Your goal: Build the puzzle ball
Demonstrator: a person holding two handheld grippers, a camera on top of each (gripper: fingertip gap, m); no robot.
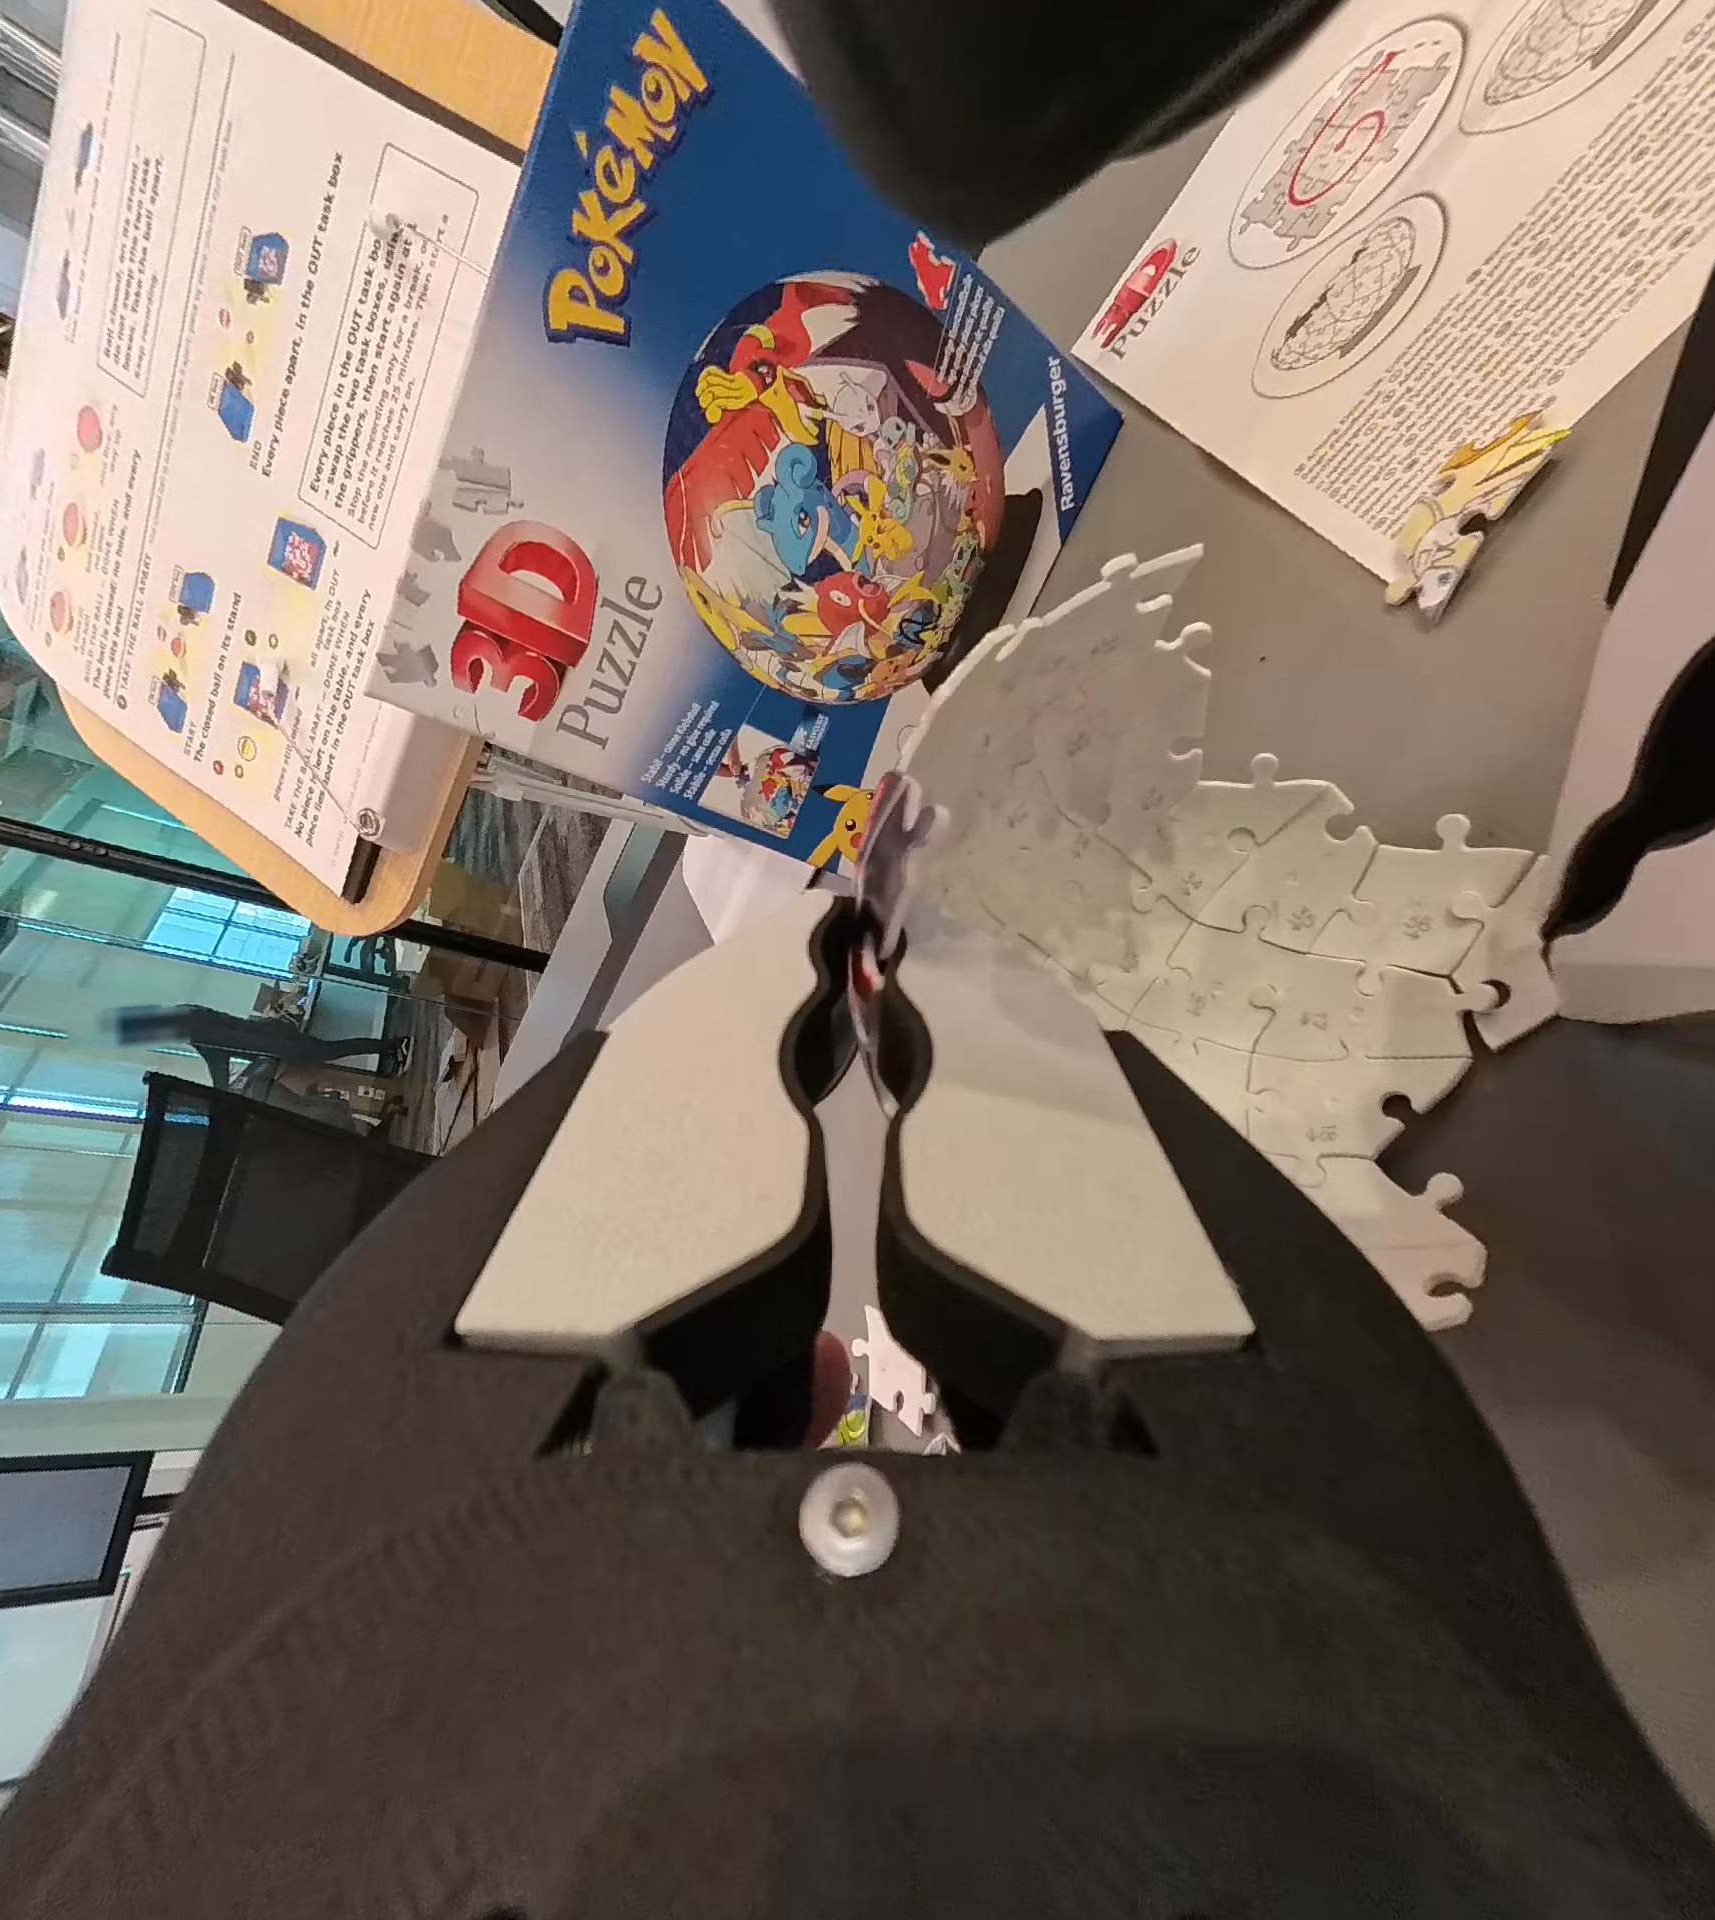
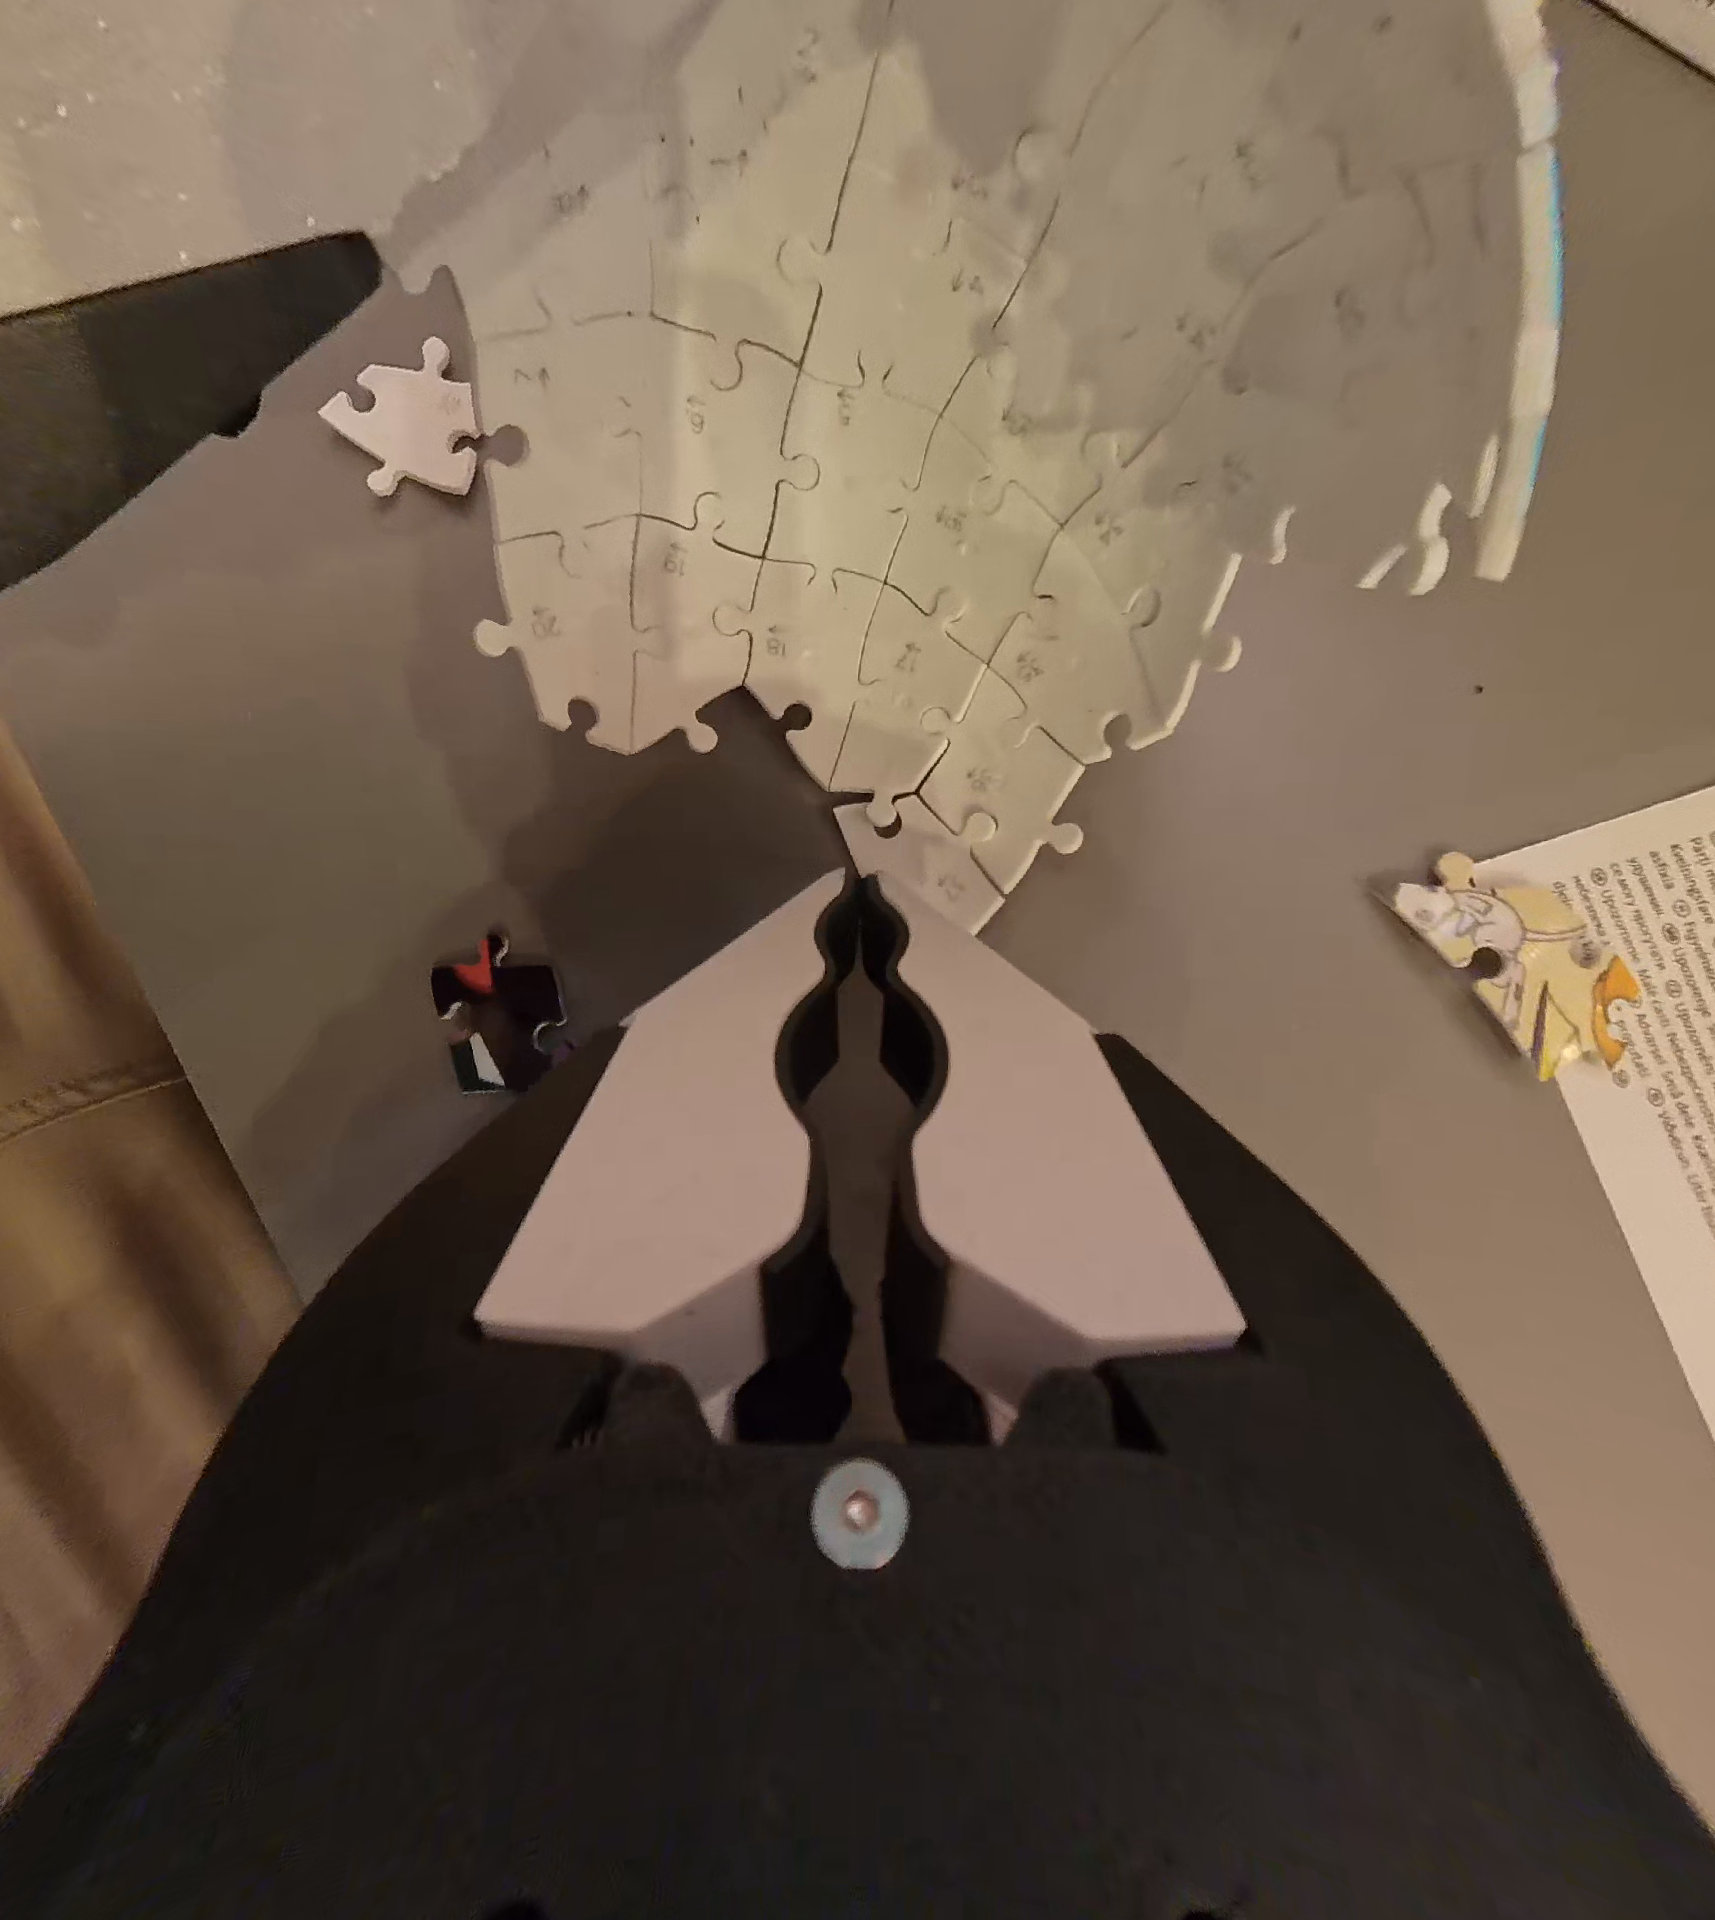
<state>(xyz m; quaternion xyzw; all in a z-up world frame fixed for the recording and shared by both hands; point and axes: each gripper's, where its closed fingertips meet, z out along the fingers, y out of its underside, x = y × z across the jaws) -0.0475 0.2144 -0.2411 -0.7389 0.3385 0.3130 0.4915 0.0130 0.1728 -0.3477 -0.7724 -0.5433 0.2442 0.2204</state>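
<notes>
The part-built puzzle ball (image 1: pixel 1248 914) is a curved shell of joined pieces, its white numbered inner side facing both cameras (image 2: pixel 884 468). My left gripper (image 1: pixel 872 925) is shut on a puzzle piece (image 1: pixel 884 862) seen edge-on, its dark printed face showing, held against the shell's left rim. In the right wrist view this piece (image 2: pixel 406 426) shows white beside the left gripper's dark finger (image 2: pixel 157 353). My right gripper (image 2: pixel 863 883) is shut on the shell's near rim and also shows in the left wrist view (image 1: pixel 1684 810).
The blue puzzle box (image 1: pixel 780 416) leans at the back beside a clipboard with a printed sheet (image 1: pixel 209 416). An instruction leaflet (image 1: pixel 1455 260) carries a yellow loose piece (image 2: pixel 1518 977). A dark loose piece (image 2: pixel 500 1023) lies on the grey table (image 2: pixel 261 779). A tan sleeve (image 2: pixel 22 1143) is at left. Tip to tip, the grippers are about 12 cm apart.
</notes>
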